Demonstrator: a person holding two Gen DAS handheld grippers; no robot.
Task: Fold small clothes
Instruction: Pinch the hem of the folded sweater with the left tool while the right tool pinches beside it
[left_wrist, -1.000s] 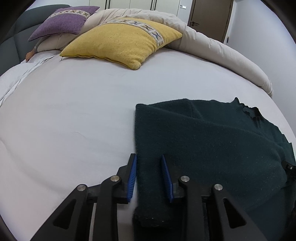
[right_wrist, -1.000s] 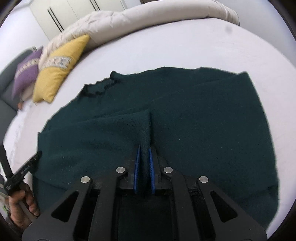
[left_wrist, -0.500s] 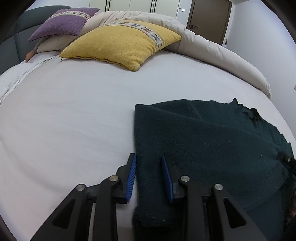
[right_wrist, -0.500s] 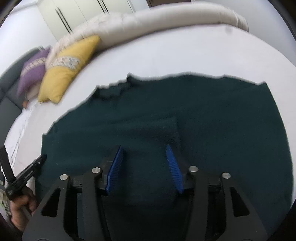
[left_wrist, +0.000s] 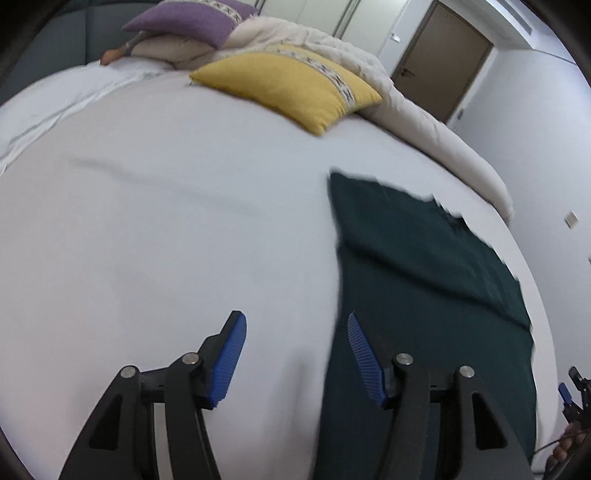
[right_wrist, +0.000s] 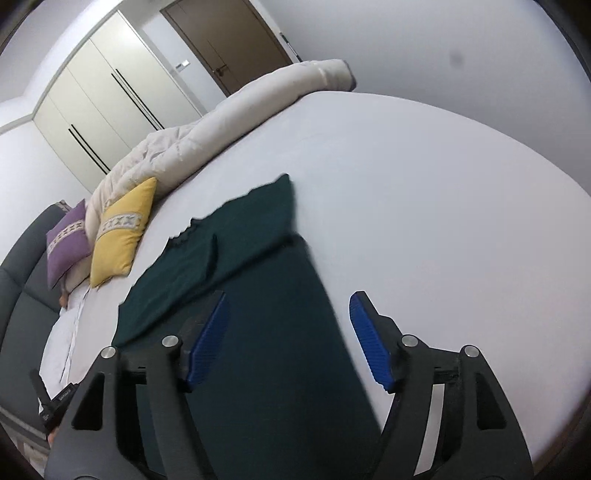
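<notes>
A dark green garment (left_wrist: 424, 295) lies flat on the white bed sheet (left_wrist: 166, 240), folded into a long strip with one narrower layer lying across its far part. In the left wrist view it occupies the right side of the bed, its ragged far edge pointing toward the rolled cream duvet (left_wrist: 424, 122). The left gripper (left_wrist: 295, 354) has its jaws spread wide and holds nothing: one blue pad is over bare sheet, the other over the garment's near left edge; whether either touches the fabric cannot be told. The right gripper (right_wrist: 288, 336) is likewise spread apart and empty, with one blue pad over the dark cloth (right_wrist: 258, 332) and the other over the white sheet (right_wrist: 443, 221) just beside the garment's right edge. Well beyond the garment, near the head of the bed, a yellow cushion (left_wrist: 295, 88) with a patterned band rests against the duvet, and a purple cushion (left_wrist: 192, 22) sits farther back by the grey headboard (right_wrist: 22, 277). A brown door (left_wrist: 439, 55) and pale wardrobe doors (right_wrist: 110, 99) stand behind the bed.
</notes>
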